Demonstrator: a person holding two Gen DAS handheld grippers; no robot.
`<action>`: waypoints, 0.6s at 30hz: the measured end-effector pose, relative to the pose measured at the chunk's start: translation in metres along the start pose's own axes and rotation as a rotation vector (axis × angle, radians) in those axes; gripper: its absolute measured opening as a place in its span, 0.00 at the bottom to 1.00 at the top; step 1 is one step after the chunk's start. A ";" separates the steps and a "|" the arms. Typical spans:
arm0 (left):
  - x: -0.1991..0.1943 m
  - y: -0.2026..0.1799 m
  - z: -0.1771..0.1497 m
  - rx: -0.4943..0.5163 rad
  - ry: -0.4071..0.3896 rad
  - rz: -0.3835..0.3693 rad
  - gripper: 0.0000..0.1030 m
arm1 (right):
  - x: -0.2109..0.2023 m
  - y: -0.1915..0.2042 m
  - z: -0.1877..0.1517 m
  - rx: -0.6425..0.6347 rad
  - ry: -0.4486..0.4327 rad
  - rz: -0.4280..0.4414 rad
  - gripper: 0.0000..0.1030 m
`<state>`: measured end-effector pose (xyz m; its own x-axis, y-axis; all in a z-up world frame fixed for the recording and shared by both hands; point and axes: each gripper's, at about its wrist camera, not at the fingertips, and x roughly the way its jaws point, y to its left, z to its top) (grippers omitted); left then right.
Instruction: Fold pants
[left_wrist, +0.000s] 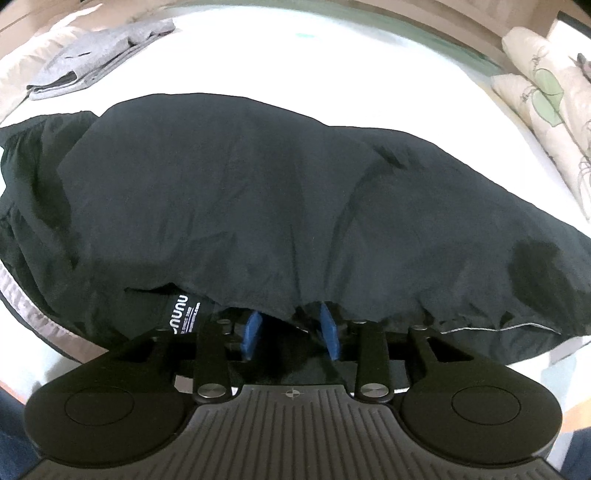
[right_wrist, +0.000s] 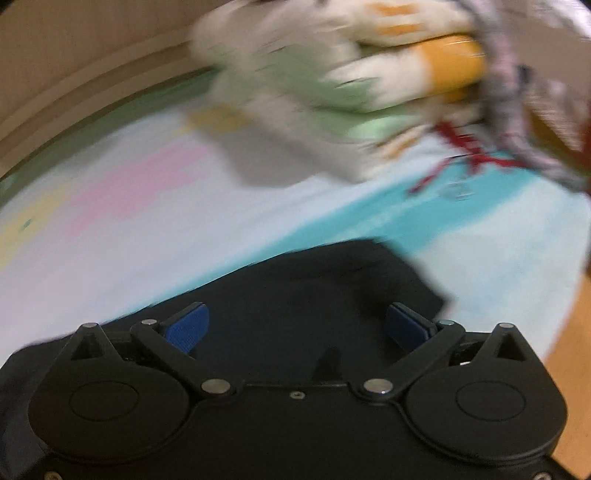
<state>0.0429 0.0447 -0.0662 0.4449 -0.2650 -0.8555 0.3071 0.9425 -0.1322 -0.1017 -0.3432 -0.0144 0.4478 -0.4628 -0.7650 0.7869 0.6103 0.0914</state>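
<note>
Black pants (left_wrist: 236, 206) lie folded in a broad heap on the white bed sheet (left_wrist: 332, 66), with a white brand label near the front edge. My left gripper (left_wrist: 291, 325) is low at that front edge; its blue pads (left_wrist: 253, 332) stand apart and the cloth drapes over their tips. In the blurred right wrist view, my right gripper (right_wrist: 297, 325) is wide open above one end of the black pants (right_wrist: 314, 288), and holds nothing.
A folded grey garment (left_wrist: 96, 55) lies at the far left of the bed. Leaf-print pillows (left_wrist: 546, 96) sit at the right. In the right wrist view, stacked pillows (right_wrist: 332, 81), a pastel sheet (right_wrist: 147, 206) and a patterned cloth (right_wrist: 517, 92) appear.
</note>
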 end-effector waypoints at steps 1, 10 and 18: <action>-0.001 0.001 0.000 0.001 0.003 -0.001 0.34 | 0.003 0.008 -0.002 -0.018 0.017 0.027 1.00; -0.018 0.009 -0.008 0.019 0.026 -0.001 0.38 | 0.018 0.074 -0.035 -0.207 0.174 0.192 0.99; -0.057 0.063 0.024 -0.114 -0.103 0.091 0.49 | 0.046 0.095 -0.055 -0.231 0.360 0.167 1.00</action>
<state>0.0570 0.1143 -0.0142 0.5520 -0.1913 -0.8116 0.1665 0.9790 -0.1175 -0.0296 -0.2711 -0.0753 0.3523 -0.1178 -0.9285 0.5826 0.8040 0.1191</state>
